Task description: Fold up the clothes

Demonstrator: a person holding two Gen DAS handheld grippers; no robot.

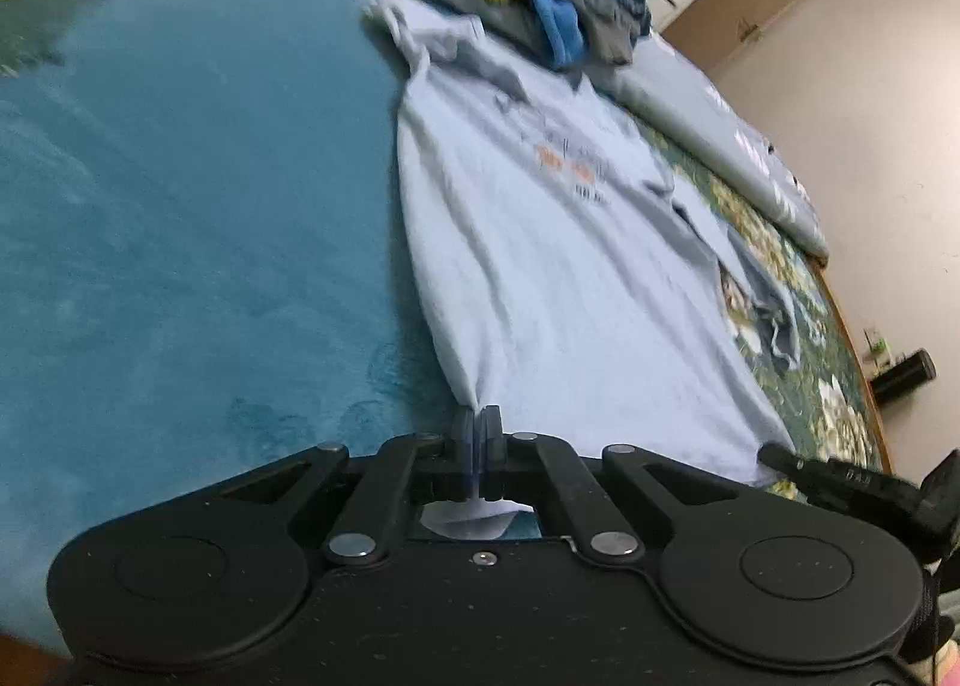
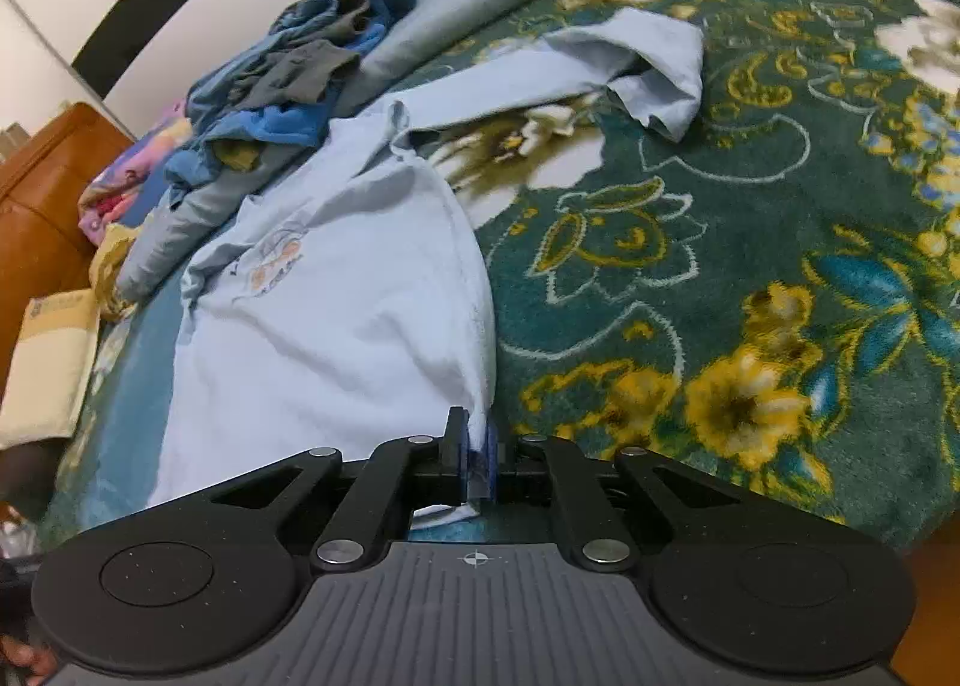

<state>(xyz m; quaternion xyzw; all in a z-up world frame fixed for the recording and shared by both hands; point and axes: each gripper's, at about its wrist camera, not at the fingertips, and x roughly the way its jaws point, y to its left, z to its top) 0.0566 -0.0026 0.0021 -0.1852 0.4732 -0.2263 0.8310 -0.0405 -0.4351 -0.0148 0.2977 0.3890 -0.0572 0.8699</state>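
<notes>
A pale blue long-sleeved shirt [image 1: 540, 242] with a small orange print on the chest lies spread on the bed, its hem toward me. My left gripper [image 1: 478, 422] is shut on the hem's left corner. My right gripper [image 2: 475, 434] is shut on the hem's right corner of the same shirt [image 2: 336, 290]. The right gripper also shows in the left wrist view [image 1: 840, 482] at the lower right. One sleeve [image 2: 636, 62] lies stretched out over the flowered blanket. The other sleeve [image 1: 408, 26] is bunched near the collar.
The bed has a plain teal blanket [image 1: 180, 206] on the left and a green flowered blanket [image 2: 720, 266] on the right. A pile of blue and grey clothes [image 2: 288, 80] and grey pillows [image 1: 720, 128] lie beyond the shirt. A brown headboard [image 2: 36, 206] stands at far left.
</notes>
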